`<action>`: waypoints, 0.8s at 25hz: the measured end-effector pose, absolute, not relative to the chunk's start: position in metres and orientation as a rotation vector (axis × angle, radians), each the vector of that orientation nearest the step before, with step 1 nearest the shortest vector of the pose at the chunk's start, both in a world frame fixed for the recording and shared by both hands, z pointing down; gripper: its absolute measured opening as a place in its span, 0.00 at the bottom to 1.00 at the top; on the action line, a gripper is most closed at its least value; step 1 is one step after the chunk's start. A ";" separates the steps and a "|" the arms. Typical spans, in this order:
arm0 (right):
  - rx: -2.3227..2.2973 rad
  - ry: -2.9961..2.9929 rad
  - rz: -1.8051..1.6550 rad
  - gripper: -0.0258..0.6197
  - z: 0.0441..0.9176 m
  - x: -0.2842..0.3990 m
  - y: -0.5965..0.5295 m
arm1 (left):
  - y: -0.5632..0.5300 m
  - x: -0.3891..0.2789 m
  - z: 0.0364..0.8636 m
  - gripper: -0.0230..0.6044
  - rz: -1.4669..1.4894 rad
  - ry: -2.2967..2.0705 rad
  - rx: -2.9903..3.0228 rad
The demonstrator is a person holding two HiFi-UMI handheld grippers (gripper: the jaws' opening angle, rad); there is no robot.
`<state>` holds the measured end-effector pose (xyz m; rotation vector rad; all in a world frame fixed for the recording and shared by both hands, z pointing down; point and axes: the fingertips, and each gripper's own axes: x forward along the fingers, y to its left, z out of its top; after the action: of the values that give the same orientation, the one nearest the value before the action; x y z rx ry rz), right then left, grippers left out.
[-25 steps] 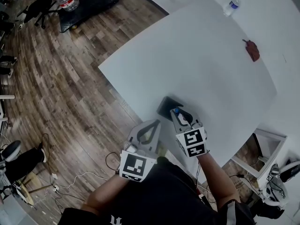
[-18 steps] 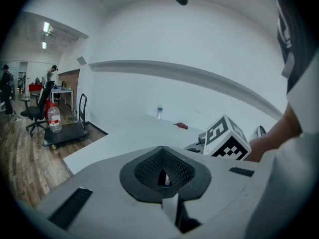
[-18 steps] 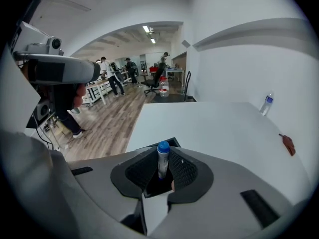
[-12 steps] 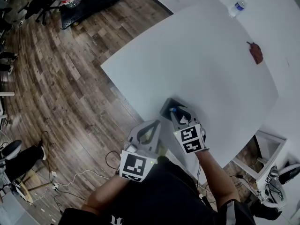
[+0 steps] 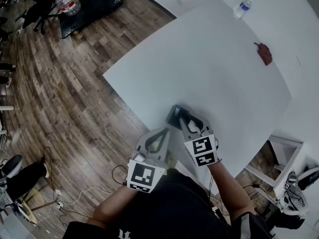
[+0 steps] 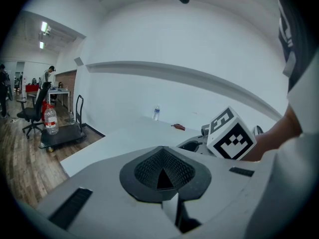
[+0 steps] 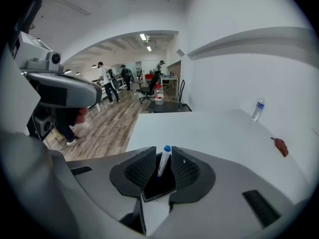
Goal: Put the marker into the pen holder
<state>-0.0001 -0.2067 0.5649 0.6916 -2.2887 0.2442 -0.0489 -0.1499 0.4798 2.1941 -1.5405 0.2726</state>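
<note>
Right gripper view looks along the right gripper (image 7: pixel 163 151), whose two ribbed jaws are spread with a clear gap on each side of the marker (image 7: pixel 162 164). The marker has a white barrel and a blue cap. It stands cap up in the black pen holder (image 7: pixel 159 185), leaning slightly to the right, and neither jaw touches it. The holder sits on the white table (image 7: pixel 209 128) close to its near edge, just in front of the jaws.

In the head view one second and half a second ago, the blue cap showed between the right jaws. Now it shows just beyond their tips, inside the holder, so the jaws have let go and drawn back a little toward the person.

The left gripper (image 6: pixel 162 153) is pressed together with nothing between its pads. It hangs off the near edge of the table, just left of the right gripper, much where it was in both earlier frames.

Farther out, the table top is bare around the holder. A water bottle (image 5: pixel 241 7) stands near the far right corner, and a small red object (image 5: pixel 264 53) lies to the right, well apart from the holder. Wooden floor (image 5: pixel 60 93) spreads to the left of the table.
</note>
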 end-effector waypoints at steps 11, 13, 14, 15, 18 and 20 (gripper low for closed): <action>0.775 -2.512 0.352 0.08 0.482 0.003 -0.182 | -0.146 -0.026 0.447 0.05 0.244 -1.536 2.282; 0.787 -2.562 0.353 0.07 0.466 0.003 -0.178 | -0.144 -0.024 0.439 0.05 0.230 -1.540 2.293; 0.793 -2.585 0.351 0.07 0.458 0.004 -0.175 | -0.143 -0.022 0.436 0.05 0.220 -1.541 2.295; 0.798 -2.606 0.346 0.07 0.451 0.005 -0.172 | -0.142 -0.020 0.432 0.05 0.207 -1.542 2.292; 0.806 -2.656 0.317 0.06 0.431 0.012 -0.164 | -0.137 -0.014 0.423 0.05 0.177 -1.549 2.285; 0.813 -2.680 0.297 0.06 0.422 0.017 -0.159 | -0.135 -0.009 0.417 0.05 0.174 -1.560 2.296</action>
<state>0.0174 -0.1594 0.4223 0.8130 -2.6804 0.2971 -0.0090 -0.1350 0.4174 2.2955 -1.5604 0.1745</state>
